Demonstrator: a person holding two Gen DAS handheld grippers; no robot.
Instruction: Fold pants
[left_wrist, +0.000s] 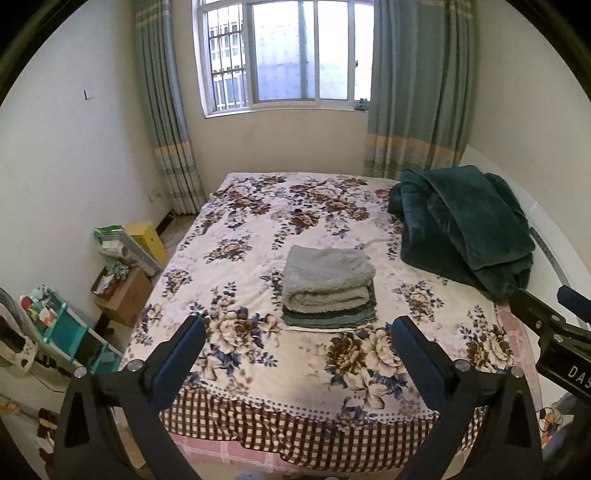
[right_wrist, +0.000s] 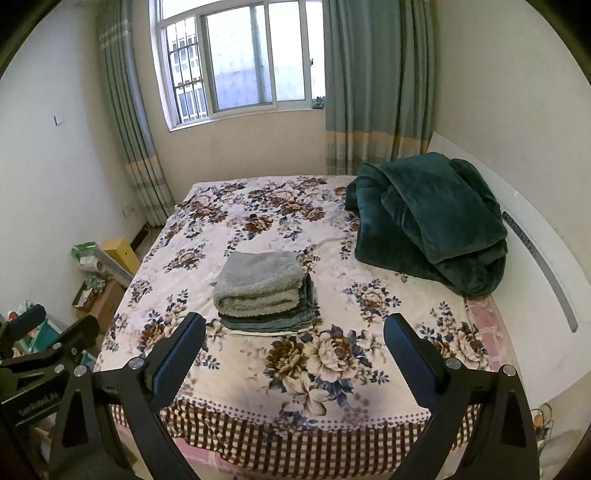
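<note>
A stack of folded clothes lies in the middle of the bed. Grey fleece pants (left_wrist: 327, 278) (right_wrist: 258, 280) sit folded on top, with darker folded garments (left_wrist: 328, 318) (right_wrist: 273, 319) under them. My left gripper (left_wrist: 299, 332) is open and empty, held above the near edge of the bed, short of the stack. My right gripper (right_wrist: 293, 328) is open and empty too, at about the same distance. Each gripper shows at the edge of the other's view: the right one (left_wrist: 554, 317) and the left one (right_wrist: 40, 336).
The bed has a floral cover (left_wrist: 258, 236) with a checked border (left_wrist: 295, 424). A dark green blanket (left_wrist: 465, 225) (right_wrist: 432, 218) is heaped at the far right corner. Boxes and a teal shelf (left_wrist: 66, 325) stand left of the bed. A window (left_wrist: 284, 51) and curtains are behind.
</note>
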